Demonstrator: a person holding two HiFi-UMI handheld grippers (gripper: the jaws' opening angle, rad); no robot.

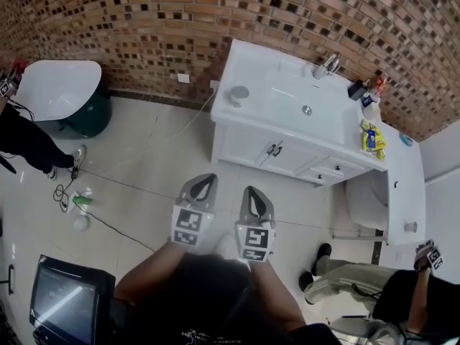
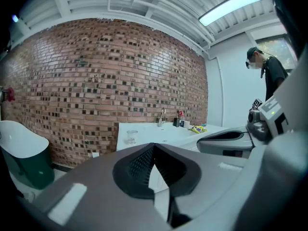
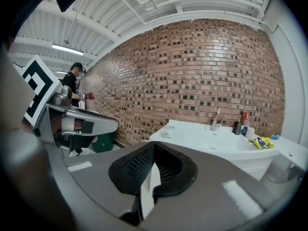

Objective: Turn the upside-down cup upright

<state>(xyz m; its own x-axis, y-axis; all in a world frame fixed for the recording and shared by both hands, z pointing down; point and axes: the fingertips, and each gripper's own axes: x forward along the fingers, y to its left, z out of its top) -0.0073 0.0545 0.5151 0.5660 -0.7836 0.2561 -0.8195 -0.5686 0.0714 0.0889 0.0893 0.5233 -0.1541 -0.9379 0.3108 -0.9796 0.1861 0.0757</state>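
Both pairs of jaws were closed on nothing. The left gripper (image 1: 203, 187) and right gripper (image 1: 254, 196) hung side by side at lower centre. The cup (image 1: 239, 94) stood well apart, above centre, on the white worktop's (image 1: 248, 65) left corner. The approach seemed not yet begun. Next, one gripper would need to reach the cup and open.

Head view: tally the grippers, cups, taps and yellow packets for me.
Grippers: 2, the left gripper and right gripper
Cups: 1, the cup
Taps: 1, the tap
Yellow packets: 1, the yellow packet
Total: 5
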